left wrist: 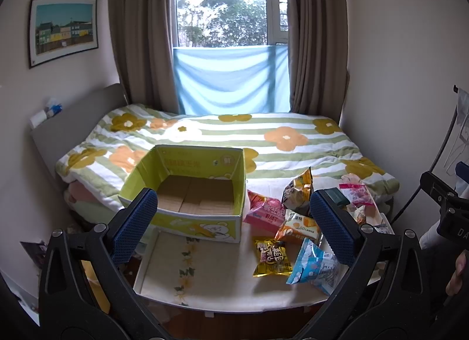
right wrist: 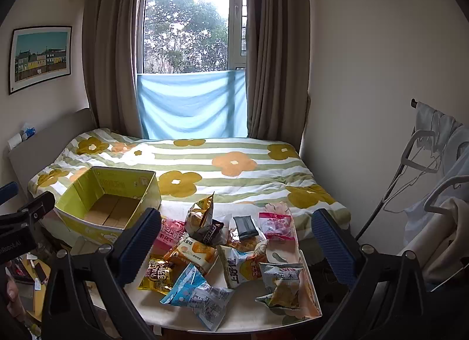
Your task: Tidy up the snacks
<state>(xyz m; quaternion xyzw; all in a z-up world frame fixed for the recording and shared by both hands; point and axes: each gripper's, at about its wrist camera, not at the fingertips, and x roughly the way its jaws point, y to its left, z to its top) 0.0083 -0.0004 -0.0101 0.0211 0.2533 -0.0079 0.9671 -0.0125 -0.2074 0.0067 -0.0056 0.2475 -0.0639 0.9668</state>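
A green and yellow cardboard box [left wrist: 205,223] [right wrist: 88,224] stands open and empty at the left of a small white table [left wrist: 217,287] [right wrist: 146,307]. Several snack packets lie in a heap to its right: a yellow one [left wrist: 271,256] [right wrist: 156,275], a light blue one [left wrist: 312,268] [right wrist: 195,290], a pink one [left wrist: 263,211], an orange one [left wrist: 297,228] and a pale green one [right wrist: 281,284]. My left gripper [left wrist: 231,224] hangs open above the table's near side, nothing between its fingers. My right gripper [right wrist: 236,244] is open over the heap, touching no packet.
Behind the table lies a bed with a flowered striped quilt [left wrist: 263,141] [right wrist: 234,164]. A window with brown curtains [left wrist: 316,47] is at the back. Hangers and clothes [right wrist: 433,193] stand at the right. A person's hand [left wrist: 455,275] shows at the right edge.
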